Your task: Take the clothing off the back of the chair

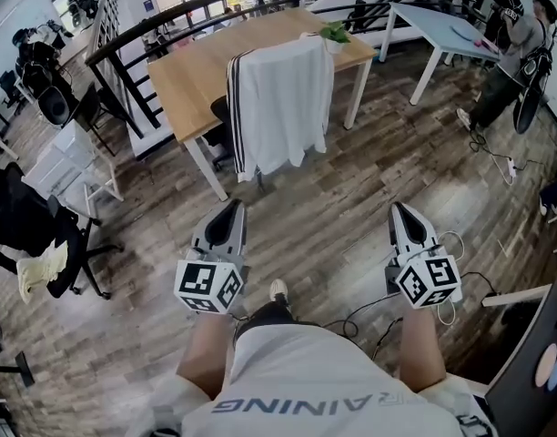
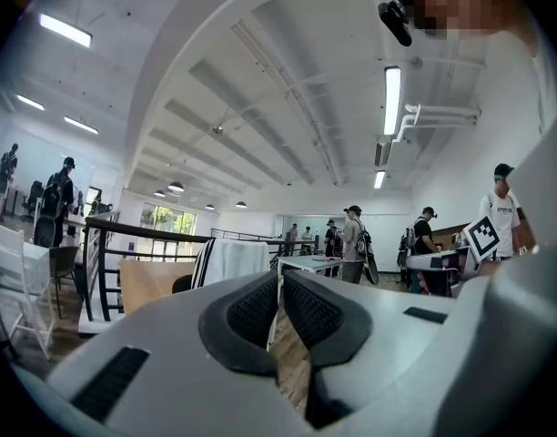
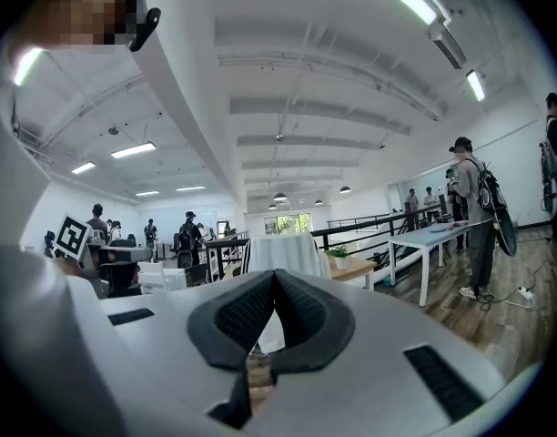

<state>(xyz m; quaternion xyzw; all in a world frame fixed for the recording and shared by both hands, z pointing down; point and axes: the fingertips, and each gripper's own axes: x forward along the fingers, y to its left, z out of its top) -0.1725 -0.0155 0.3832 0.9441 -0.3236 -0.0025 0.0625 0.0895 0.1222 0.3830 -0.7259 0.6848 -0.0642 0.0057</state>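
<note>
Head view: the garment (image 1: 283, 107), white with dark stripes down one side, hangs over the back of a chair (image 1: 222, 109) that is tucked against the near edge of a wooden table (image 1: 206, 62). It lies far ahead of both tools, with bare plank floor (image 1: 324, 217) between. The left gripper (image 1: 232, 208) and the right gripper (image 1: 399, 209) are held level and side by side, well apart from each other and pointing toward the chair. The garment sits slightly left of the midline between them.

Left gripper view: the jaws are pressed together with nothing between them. The garment (image 2: 231, 260) shows small beyond the tips, a little to their left, so it is out of reach from here.

Right gripper view: these jaws are also closed and empty. The garment (image 3: 280, 253) stands almost straight beyond the tips, with the table to its right.

The step in hand looks like the approach, and no grasp has begun. The next move calls for closing the gap to the chair and spreading at least one pair of jaws. The gripper should then come in at the top edge, where the cloth folds over the backrest. Pinching there and lifting up and back should free the cloth without dragging the chair. A second grip at the other shoulder would likely keep it from sliding off one side.
</note>
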